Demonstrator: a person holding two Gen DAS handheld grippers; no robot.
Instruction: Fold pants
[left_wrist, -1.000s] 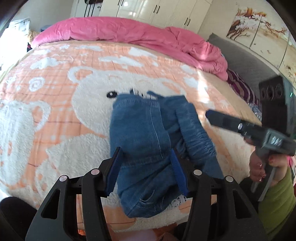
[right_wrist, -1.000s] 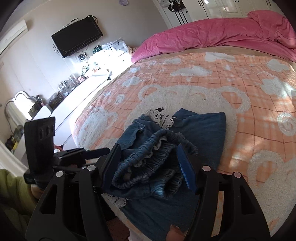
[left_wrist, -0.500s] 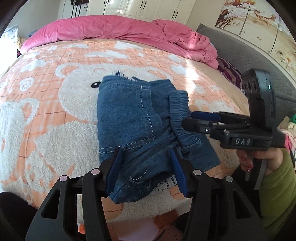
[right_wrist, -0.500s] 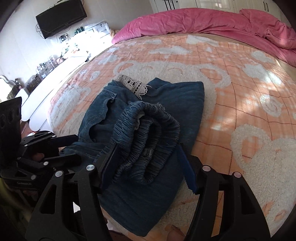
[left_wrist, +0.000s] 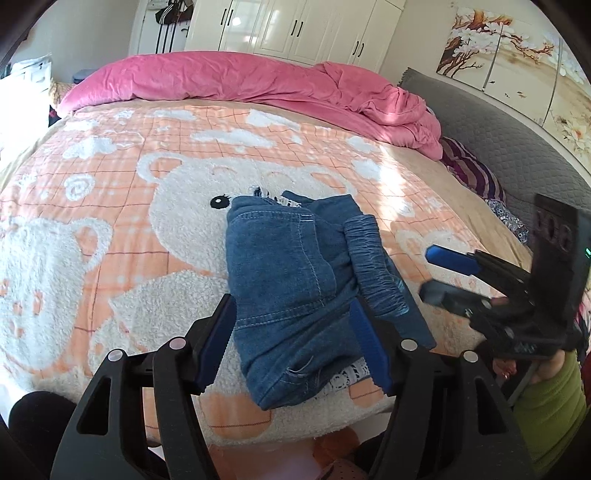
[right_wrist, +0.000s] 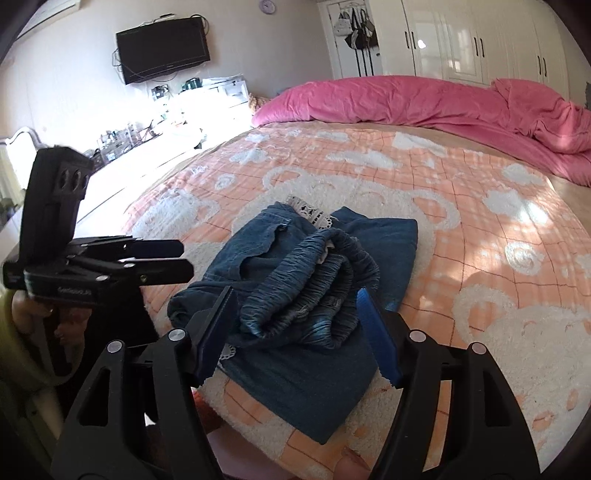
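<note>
A pair of blue denim pants (left_wrist: 295, 280) lies folded into a compact bundle near the front edge of the bed, its gathered elastic waistband (right_wrist: 314, 280) on top. White lace trim (right_wrist: 308, 214) peeks out at the far end. My left gripper (left_wrist: 291, 332) is open and empty, held just above the near end of the bundle. My right gripper (right_wrist: 295, 317) is open and empty, over the waistband side. Each gripper shows in the other's view, the right (left_wrist: 439, 269) beside the pants, the left (right_wrist: 181, 258) to their left.
The bed carries an orange blanket with white bears (left_wrist: 110, 221). A pink duvet (left_wrist: 258, 81) is bunched along the far side. A grey headboard (left_wrist: 498, 140) and striped pillow (left_wrist: 472, 173) lie to the right. A TV (right_wrist: 162, 48) and cluttered desk (right_wrist: 147, 136) stand past the bed.
Both grippers have drawn back from the folded pants toward the bed's front edge and lifted. The pants lie still in their folded bundle.
</note>
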